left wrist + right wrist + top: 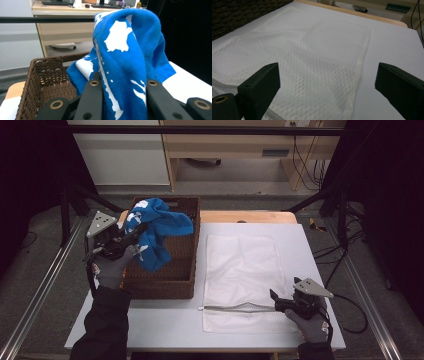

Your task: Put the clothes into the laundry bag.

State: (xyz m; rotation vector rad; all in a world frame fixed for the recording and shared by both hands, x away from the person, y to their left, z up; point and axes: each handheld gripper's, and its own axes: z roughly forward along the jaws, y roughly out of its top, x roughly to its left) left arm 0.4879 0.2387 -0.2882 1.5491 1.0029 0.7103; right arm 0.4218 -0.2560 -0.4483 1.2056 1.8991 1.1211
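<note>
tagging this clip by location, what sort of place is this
Probably a lab or office room fitted out for recording, not a home: a white-topped table inside a black metal frame, a wooden desk behind it, and loose cables on the floor.

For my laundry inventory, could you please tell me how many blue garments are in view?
1. The blue garment hangs over the wicker basket, clamped between the left gripper fingers. More could lie hidden beneath it inside the basket.

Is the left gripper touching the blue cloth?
Touching. The left gripper view shows the left gripper with both jaws pressed on the blue cloth.
</note>
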